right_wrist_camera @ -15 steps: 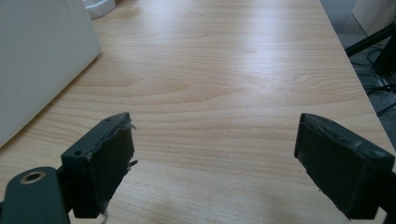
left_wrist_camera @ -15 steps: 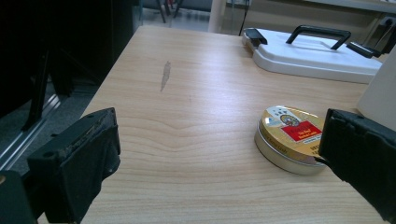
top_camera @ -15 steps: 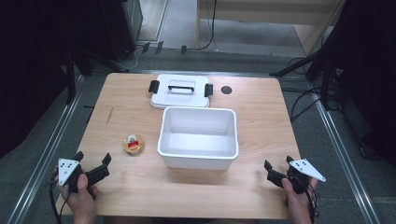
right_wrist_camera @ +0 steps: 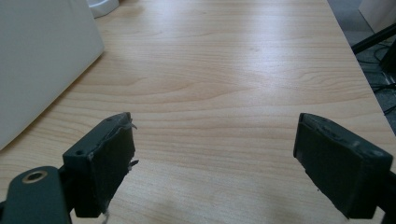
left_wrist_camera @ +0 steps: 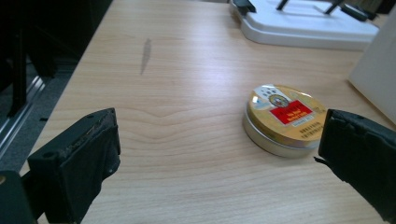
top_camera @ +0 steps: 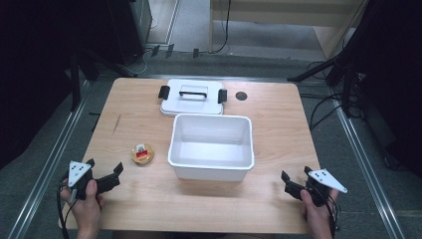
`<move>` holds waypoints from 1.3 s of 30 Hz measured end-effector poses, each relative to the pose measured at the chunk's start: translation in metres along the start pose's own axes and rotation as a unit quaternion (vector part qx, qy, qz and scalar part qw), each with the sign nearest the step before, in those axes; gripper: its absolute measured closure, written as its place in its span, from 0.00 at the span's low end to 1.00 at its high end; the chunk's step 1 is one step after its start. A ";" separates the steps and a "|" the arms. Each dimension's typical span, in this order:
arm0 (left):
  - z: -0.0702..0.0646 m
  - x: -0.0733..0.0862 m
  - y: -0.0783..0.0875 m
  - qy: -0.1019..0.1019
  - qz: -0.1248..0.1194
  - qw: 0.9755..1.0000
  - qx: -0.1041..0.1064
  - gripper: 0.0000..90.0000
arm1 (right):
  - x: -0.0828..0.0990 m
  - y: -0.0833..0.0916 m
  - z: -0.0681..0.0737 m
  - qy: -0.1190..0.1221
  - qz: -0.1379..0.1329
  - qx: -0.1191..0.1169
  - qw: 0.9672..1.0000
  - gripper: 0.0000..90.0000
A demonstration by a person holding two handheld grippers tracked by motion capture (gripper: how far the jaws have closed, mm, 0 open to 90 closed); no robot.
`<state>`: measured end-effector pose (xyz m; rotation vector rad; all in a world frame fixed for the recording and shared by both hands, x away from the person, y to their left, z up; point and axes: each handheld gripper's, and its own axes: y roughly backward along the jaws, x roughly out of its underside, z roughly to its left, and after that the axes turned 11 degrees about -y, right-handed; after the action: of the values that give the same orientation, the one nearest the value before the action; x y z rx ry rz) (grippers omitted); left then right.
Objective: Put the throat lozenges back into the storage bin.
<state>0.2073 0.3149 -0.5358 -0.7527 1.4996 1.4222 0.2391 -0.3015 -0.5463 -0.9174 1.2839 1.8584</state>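
Observation:
A small round gold tin (top_camera: 142, 153) with a red label lies flat on the wooden table, left of an open white bin (top_camera: 212, 145). Behind the bin rests its white lid (top_camera: 193, 97), with a black handle and black clips. My left gripper (top_camera: 105, 173) hovers at the table's front left, jaws open, a short way in front of the tin (left_wrist_camera: 284, 119). Over at the front right, my right gripper (top_camera: 293, 180) is open with nothing between its jaws, and bare wood lies ahead of it (right_wrist_camera: 215, 140). The bin's wall (right_wrist_camera: 42, 56) stands at its left.
The table (top_camera: 278, 119) has a small dark round hole (top_camera: 241, 95) near its back right. A dark streak (left_wrist_camera: 145, 55) marks the wood at the left. Metal rails and cables run along the floor on both sides, and dark equipment stands behind.
The left gripper has moved slightly toward the tin. The right gripper has barely moved.

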 end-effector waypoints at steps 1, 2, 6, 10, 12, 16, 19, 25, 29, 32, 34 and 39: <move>-0.004 -0.005 0.000 -0.020 0.012 1.000 0.008 0.00 | 0.000 0.000 0.000 -0.001 0.001 -0.001 1.000 0.14; -0.004 -0.005 0.000 -0.020 0.012 1.000 0.008 0.00 | 0.000 0.000 0.000 -0.001 0.001 -0.001 1.000 0.14; -0.011 -0.014 -0.002 -0.043 0.046 0.998 0.020 0.00 | 0.000 0.000 -0.001 -0.007 0.001 -0.003 1.000 0.14; -0.016 -0.023 -0.003 -0.069 0.081 0.994 0.035 0.00 | 0.000 0.000 -0.001 -0.002 0.002 -0.003 1.000 0.14; -0.018 -0.028 -0.004 -0.077 0.097 0.991 0.050 0.00 | 0.000 0.000 -0.001 -0.001 0.002 -0.003 1.000 0.14; -0.019 -0.037 -0.007 -0.096 0.130 0.984 0.069 0.00 | 0.000 0.000 -0.001 -0.004 0.003 -0.004 1.000 0.14; -0.019 -0.043 -0.010 -0.101 0.155 0.979 0.083 0.00 | 0.000 0.000 -0.001 -0.004 0.002 -0.005 1.000 0.15; -0.019 -0.049 -0.017 -0.126 0.202 0.967 0.092 0.00 | 0.000 0.001 -0.002 -0.009 0.004 -0.006 1.000 0.15; -0.014 -0.053 -0.021 -0.124 0.224 0.962 0.098 0.00 | 0.000 0.000 -0.002 -0.008 0.004 -0.006 1.000 0.15; -0.009 -0.058 -0.022 -0.120 0.232 0.959 0.106 0.00 | 0.000 0.001 -0.002 -0.009 0.004 -0.006 1.000 0.15; -0.006 -0.060 -0.023 -0.122 0.241 0.957 0.107 0.00 | 0.000 0.000 -0.002 -0.009 0.004 -0.007 1.000 0.15; -0.004 -0.065 -0.027 -0.118 0.270 0.948 0.120 0.00 | 0.000 0.000 -0.002 -0.009 0.005 -0.007 1.000 0.15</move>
<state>0.2568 0.2972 -0.4891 -0.0073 1.7190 1.6103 0.2391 -0.3031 -0.5465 -0.9005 1.2684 1.8804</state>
